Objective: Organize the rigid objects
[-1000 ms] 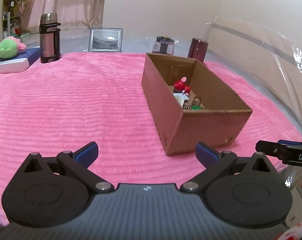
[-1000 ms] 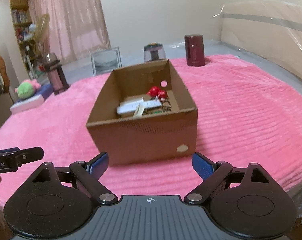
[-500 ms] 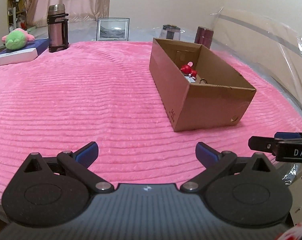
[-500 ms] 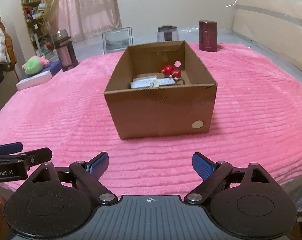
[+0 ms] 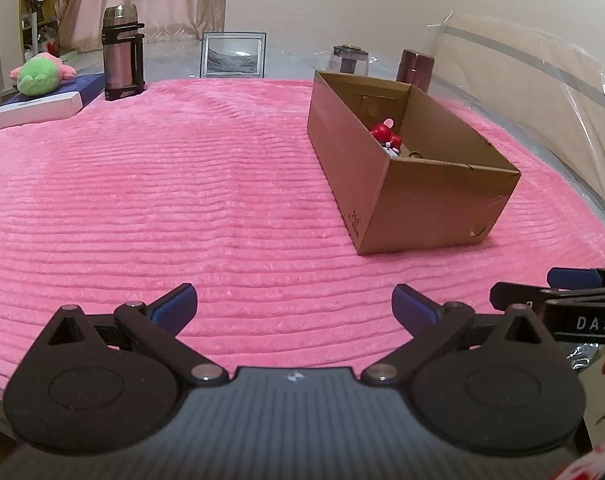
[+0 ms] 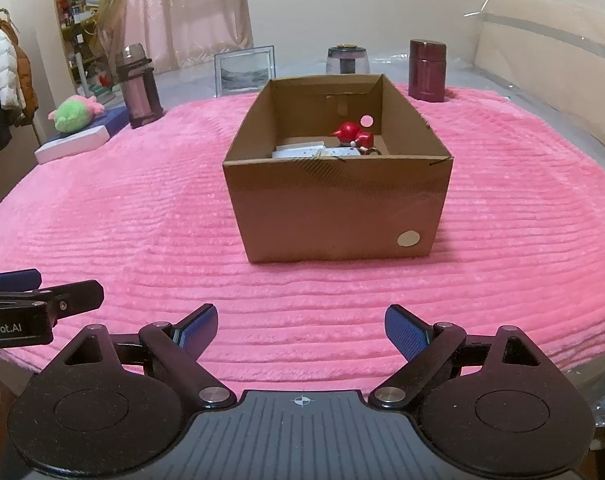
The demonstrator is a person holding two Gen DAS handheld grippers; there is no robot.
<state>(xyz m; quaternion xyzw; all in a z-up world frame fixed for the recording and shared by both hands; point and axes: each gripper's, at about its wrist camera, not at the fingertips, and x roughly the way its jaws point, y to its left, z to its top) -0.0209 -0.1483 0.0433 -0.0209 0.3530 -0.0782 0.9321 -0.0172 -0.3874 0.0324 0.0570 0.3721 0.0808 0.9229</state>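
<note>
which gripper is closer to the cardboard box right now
Right. The right gripper faces the cardboard box head-on across a strip of pink blanket. The left gripper sits off to the box's left, farther away.

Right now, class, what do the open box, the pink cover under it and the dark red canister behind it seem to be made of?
Box: brown corrugated cardboard, matte, with raw cut edges and a punched hole. Pink cover: soft plush fabric, ribbed in rows, probably fleece or corduroy-like. Dark red canister: smooth and slightly glossy, likely coated metal or plastic; the look leaves it open.
</note>
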